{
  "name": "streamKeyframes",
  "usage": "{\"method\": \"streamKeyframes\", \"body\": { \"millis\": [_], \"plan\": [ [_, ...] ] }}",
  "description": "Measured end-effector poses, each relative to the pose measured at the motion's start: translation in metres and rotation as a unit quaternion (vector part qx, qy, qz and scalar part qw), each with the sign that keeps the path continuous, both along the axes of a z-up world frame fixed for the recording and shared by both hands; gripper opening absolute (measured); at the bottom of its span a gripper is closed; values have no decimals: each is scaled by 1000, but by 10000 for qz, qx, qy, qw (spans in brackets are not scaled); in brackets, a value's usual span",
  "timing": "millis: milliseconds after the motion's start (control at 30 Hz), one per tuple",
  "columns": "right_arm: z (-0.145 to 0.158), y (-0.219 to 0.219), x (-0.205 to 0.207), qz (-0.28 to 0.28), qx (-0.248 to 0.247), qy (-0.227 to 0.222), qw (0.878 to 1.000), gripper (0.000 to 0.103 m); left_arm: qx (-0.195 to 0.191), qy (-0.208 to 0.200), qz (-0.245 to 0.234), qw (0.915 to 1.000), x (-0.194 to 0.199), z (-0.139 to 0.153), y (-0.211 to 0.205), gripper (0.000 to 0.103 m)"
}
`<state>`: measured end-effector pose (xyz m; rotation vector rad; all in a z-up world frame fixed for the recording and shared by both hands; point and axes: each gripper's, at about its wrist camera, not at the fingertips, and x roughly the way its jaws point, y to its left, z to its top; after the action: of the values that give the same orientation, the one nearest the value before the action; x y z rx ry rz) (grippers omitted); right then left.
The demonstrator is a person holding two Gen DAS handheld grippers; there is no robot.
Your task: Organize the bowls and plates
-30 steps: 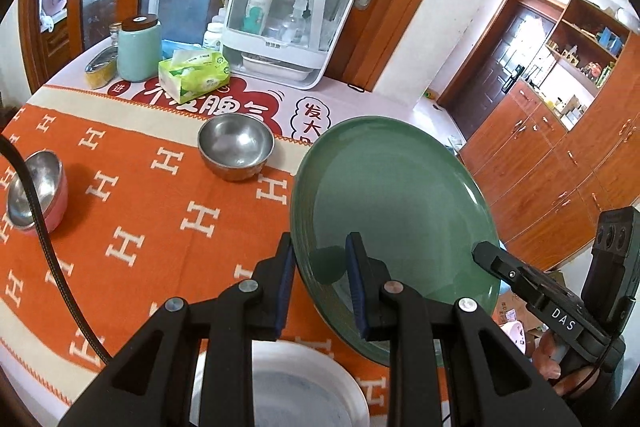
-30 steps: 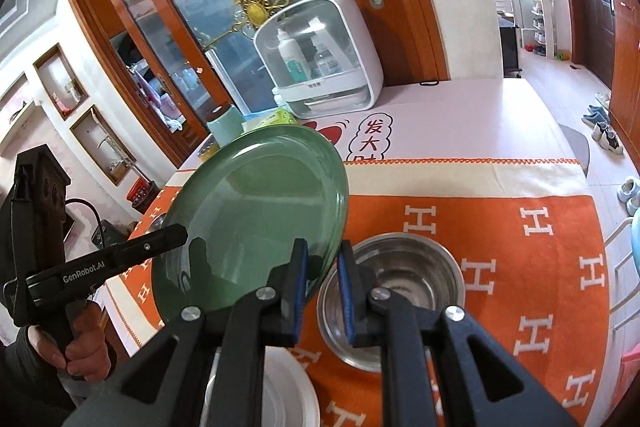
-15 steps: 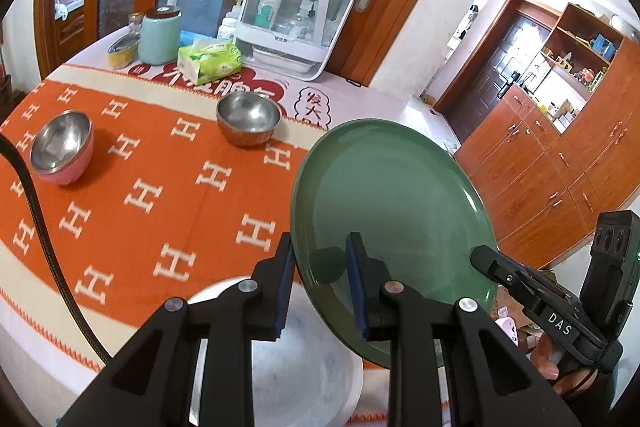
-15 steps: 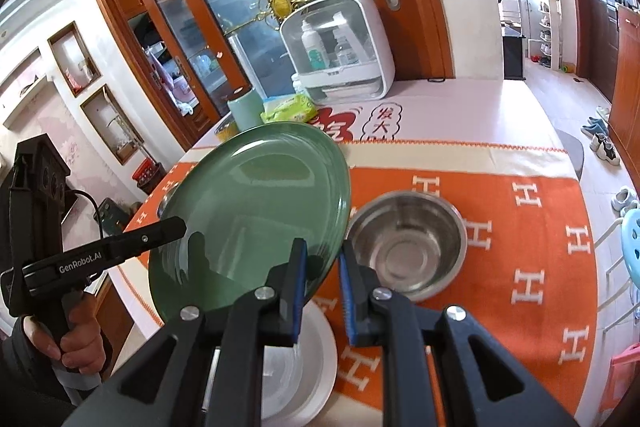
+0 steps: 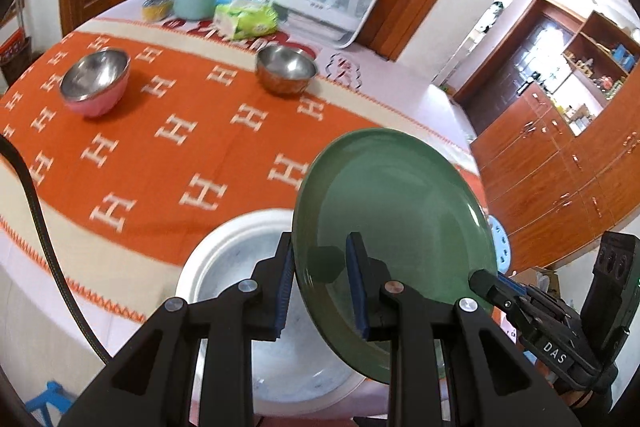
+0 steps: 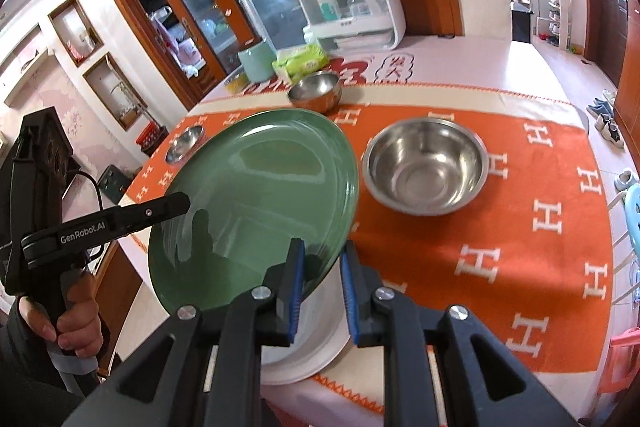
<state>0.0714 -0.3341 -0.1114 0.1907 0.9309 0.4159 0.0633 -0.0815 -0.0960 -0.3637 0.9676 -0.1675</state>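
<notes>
Left gripper (image 5: pixel 320 287) and right gripper (image 6: pixel 320 287) each clamp the green plate (image 5: pixel 392 227), tilted directly above the white plate (image 5: pixel 240 287)

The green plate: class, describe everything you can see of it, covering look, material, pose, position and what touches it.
The green plate is round, shallow and glossy, ceramic by its look, with a low raised rim and reflections across its face. It is off the table, tilted steeply, above a white plate at the table's near edge. The left gripper pinches one side of its rim and the right gripper the opposite side. Nothing else touches it. It looks clean and whole.
</notes>
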Motion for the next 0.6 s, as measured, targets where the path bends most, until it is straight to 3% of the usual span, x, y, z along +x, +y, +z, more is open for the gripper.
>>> {"method": "streamKeyframes", "body": {
  "millis": [600],
  "plan": [
    [-43, 28, -11, 323, -228, 655, 9971, 18, 415, 918, 78, 9949, -15, -49, 12, 23]
  ]
}}
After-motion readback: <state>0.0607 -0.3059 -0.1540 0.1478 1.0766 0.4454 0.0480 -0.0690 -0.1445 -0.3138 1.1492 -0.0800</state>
